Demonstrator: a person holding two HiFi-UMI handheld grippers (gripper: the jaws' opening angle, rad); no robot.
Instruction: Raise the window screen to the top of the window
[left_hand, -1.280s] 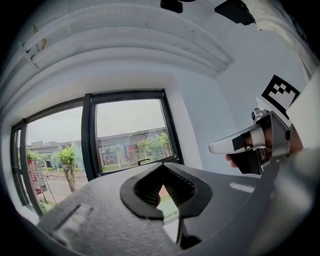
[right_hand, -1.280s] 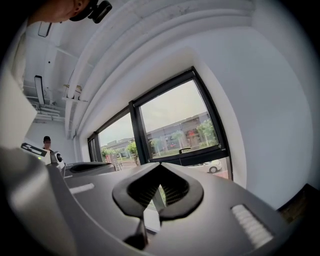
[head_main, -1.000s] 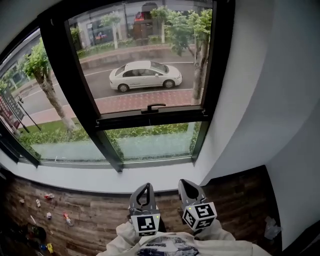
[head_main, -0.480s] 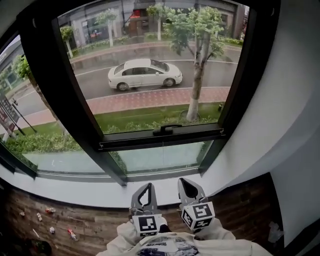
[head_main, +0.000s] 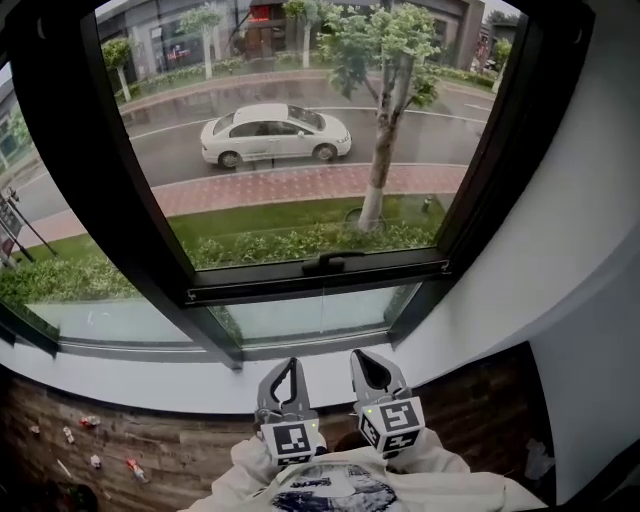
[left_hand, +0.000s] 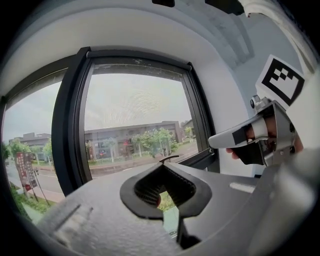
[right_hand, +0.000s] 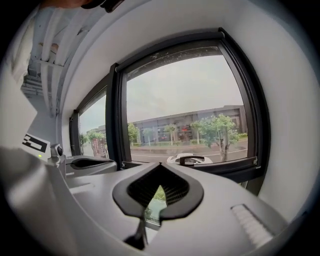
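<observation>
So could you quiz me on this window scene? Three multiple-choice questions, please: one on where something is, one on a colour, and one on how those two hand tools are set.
1. Where does the black handle sit?
A) on the left upright
B) at the very top
C) on the horizontal crossbar

2. What colour is the car on the road outside?
A) red
B) white
C) black

3. How do the jaws of the left gripper and right gripper stand?
A) shut, with nothing between them
B) wide apart
C) clamped on the handle

Answers:
1 C: the head view shows the handle lying midway along the crossbar.
2 B: its body is plainly white against the wet road.
3 A: each gripper view shows the tips together, holding nothing.
</observation>
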